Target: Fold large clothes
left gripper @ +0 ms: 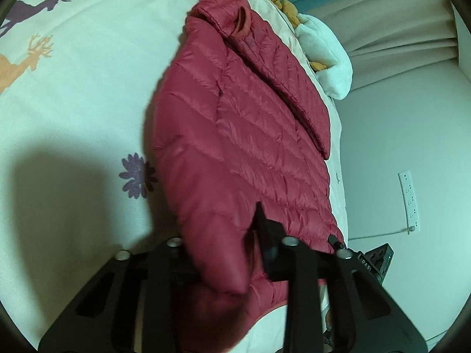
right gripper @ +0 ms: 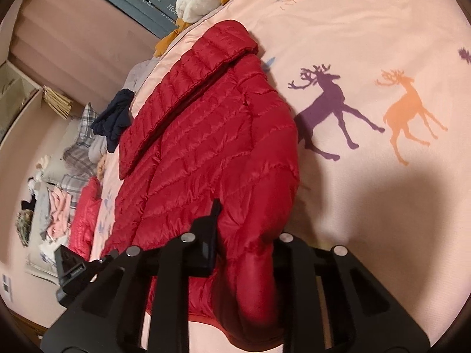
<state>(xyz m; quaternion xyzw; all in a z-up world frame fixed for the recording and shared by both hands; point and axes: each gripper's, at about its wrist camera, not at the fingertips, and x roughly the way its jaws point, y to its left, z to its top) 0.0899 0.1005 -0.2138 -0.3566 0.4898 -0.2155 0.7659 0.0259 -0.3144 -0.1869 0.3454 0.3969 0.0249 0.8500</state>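
Note:
A red quilted puffer jacket [left gripper: 241, 123] lies lengthwise on a white bed sheet [left gripper: 73, 94] printed with deer, its collar at the far end. It also shows in the right wrist view [right gripper: 212, 135]. My left gripper [left gripper: 223, 253] is shut on the jacket's near hem; one black finger [left gripper: 265, 235] shows, the other is hidden under the fabric. My right gripper [right gripper: 244, 244] is shut on the near hem too, with one finger [right gripper: 210, 235] visible over the cloth. The hem bulges up between the jaws of both.
A white and yellow plush toy [left gripper: 321, 56] lies beyond the collar near the bed's far edge. The bed edge and floor [left gripper: 412, 147] with a power strip [left gripper: 409, 203] lie to the right. Piled clothes [right gripper: 59, 206] and a dark garment [right gripper: 114, 120] lie left in the right wrist view.

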